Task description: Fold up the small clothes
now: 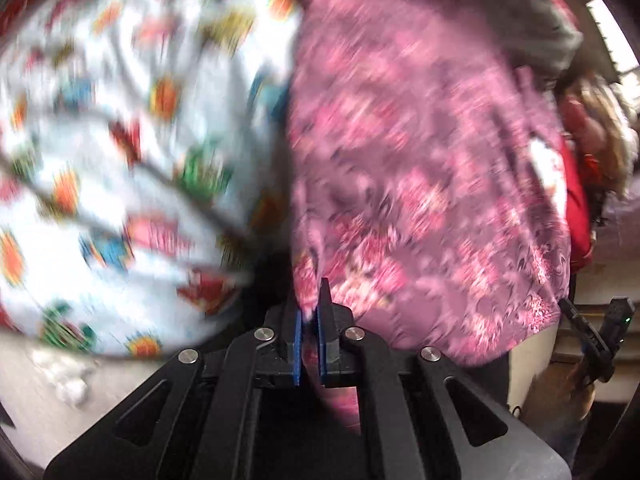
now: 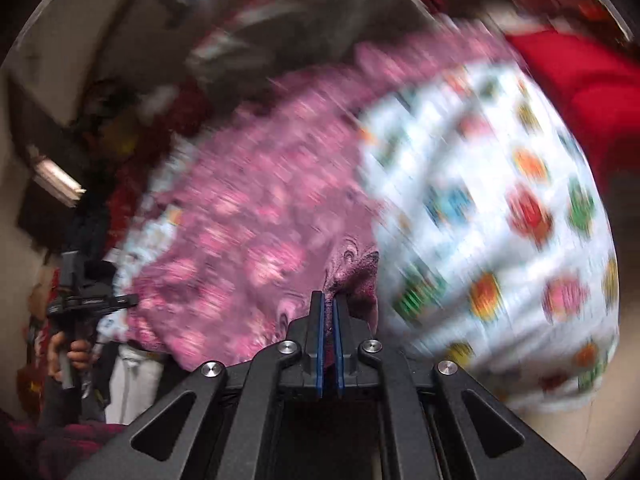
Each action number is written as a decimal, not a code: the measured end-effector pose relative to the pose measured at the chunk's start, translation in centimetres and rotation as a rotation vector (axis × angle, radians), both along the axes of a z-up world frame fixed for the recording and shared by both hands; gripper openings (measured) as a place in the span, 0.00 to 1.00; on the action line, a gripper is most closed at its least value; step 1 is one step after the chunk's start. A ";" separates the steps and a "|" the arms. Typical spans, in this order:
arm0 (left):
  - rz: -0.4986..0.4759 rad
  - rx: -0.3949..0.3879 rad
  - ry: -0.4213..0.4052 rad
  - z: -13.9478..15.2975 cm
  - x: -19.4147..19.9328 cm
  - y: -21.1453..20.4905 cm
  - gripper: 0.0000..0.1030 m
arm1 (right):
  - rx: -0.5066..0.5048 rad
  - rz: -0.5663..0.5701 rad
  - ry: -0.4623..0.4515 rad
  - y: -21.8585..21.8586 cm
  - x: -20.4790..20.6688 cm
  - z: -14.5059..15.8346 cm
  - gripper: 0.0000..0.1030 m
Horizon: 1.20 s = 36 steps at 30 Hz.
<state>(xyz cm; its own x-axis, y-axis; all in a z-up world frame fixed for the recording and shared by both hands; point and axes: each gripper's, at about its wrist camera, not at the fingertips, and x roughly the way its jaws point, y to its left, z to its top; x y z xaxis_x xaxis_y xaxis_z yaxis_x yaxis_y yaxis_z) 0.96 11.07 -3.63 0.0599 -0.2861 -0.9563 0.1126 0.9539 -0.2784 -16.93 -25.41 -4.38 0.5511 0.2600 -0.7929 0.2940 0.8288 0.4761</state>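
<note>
Both wrists: pink garment (image 1: 420, 160) between jaws

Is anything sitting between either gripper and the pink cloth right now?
No. Both are already on it: the left gripper and the right gripper each have their jaws closed on an edge of the pink floral garment, with the white patterned cloth beside it.

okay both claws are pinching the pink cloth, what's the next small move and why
Probably spread the two claws apart to pull the pink floral cloth taut. The left claw and right claw each pinch an edge, and it hangs bunched and blurred over the white patterned fabric.
</note>
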 end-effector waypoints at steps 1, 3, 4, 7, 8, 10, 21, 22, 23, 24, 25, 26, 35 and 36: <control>0.013 0.011 0.027 -0.8 -0.2 0.3 0.06 | -0.013 -0.009 0.061 -0.1 0.1 -1.5 0.03; 0.027 0.016 0.058 -1.9 -0.4 0.9 0.06 | -0.055 -0.027 0.154 -0.3 0.2 -3.3 0.00; 0.030 0.008 0.058 -1.8 -0.3 1.0 0.06 | -0.063 -0.039 0.184 -0.5 0.2 -3.6 0.00; 0.023 -0.030 0.006 -0.4 -0.4 1.4 0.12 | -0.036 -0.101 0.131 -1.8 0.2 -2.2 0.07; 0.014 -0.041 -0.020 0.2 -0.3 1.1 0.17 | -0.041 -0.117 0.100 -2.1 0.4 -1.5 0.09; 0.004 -0.052 -0.044 0.6 0.6 -0.1 0.43 | -0.055 -0.130 0.046 -2.5 1.9 -0.5 0.23; -0.082 0.043 0.028 -2.6 1.4 -5.3 0.44 | -0.146 -0.010 -0.050 0.1 11.4 -1.9 0.03; -0.080 0.051 0.035 -2.9 1.4 -5.0 0.44 | -0.156 -0.029 -0.076 0.0 10.8 -1.7 0.03; -0.075 0.062 0.045 -3.2 1.4 -4.7 0.44 | -0.176 -0.051 -0.075 -0.4 10.5 -1.5 0.03; -0.068 0.070 0.058 -3.5 1.4 -4.3 0.44 | -0.206 -0.074 -0.035 -1.0 10.4 -2.0 0.03; -0.063 0.066 0.070 -3.6 1.5 -4.1 0.44 | -0.215 -0.077 0.040 -1.8 10.6 -3.0 0.03; -0.060 0.050 0.076 -3.4 1.7 -3.9 0.44 | -0.192 -0.070 0.088 -2.3 10.7 -3.7 0.03; -0.111 -0.027 -0.019 0.3 6.0 -9.6 0.45 | -0.192 -0.042 -0.164 -2.5 17.9 0.6 0.52; -0.124 -0.030 -0.024 0.4 6.7 -10.7 0.45 | -0.193 -0.046 -0.140 -2.7 19.7 -0.2 0.52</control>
